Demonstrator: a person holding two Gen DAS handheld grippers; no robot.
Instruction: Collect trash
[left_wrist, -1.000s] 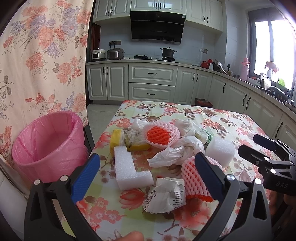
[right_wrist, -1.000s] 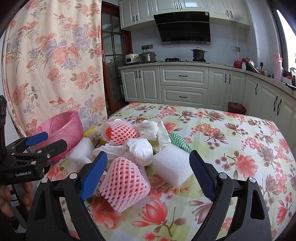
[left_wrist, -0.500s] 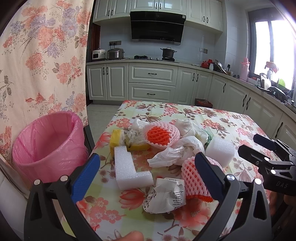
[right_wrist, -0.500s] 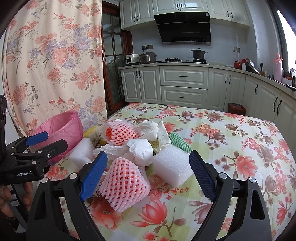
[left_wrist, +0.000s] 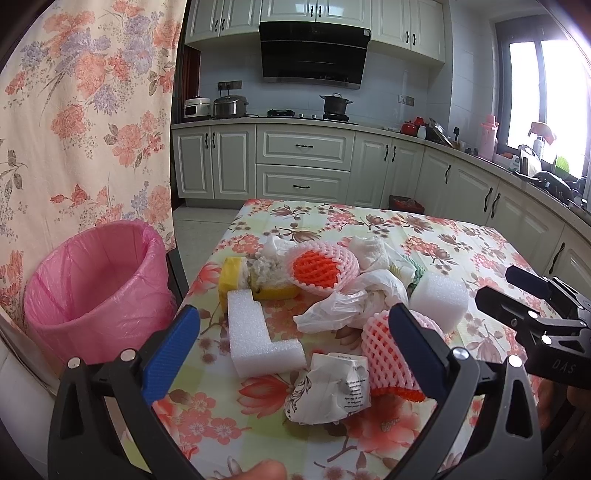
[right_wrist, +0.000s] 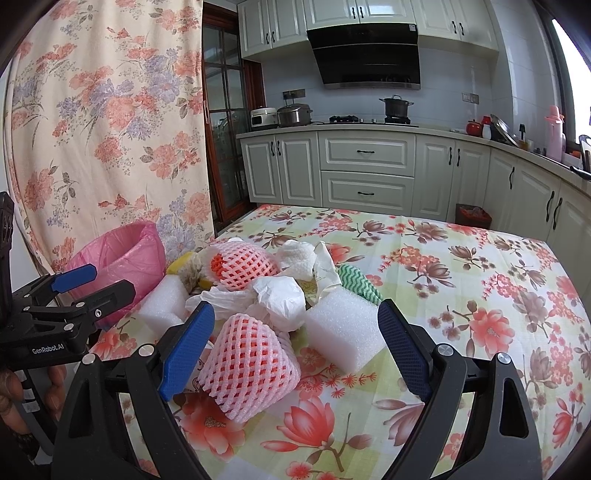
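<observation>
Trash lies heaped at the near left corner of the floral-clothed table: a pink foam fruit net nearest the right gripper, a white foam block just beside it, a crumpled white plastic bag behind, and a second fruit net further back. In the left wrist view an L-shaped foam piece and a crumpled printed paper wrapper sit closest to the left gripper. Both grippers hover above the cloth with jaws spread wide and nothing between them.

The pink-lined bin stands off the table's left edge, so the left gripper looks best placed to start. I would take the L-shaped foam first (it is nearest the bin and lies clear of the pile), closing across one arm of the L, not the corner. Foam and netting will crush easily, so a gentle squeeze should do. The right gripper could straddle the near fruit net, coming down low enough that the pads catch its body and not only the loose rim.
</observation>
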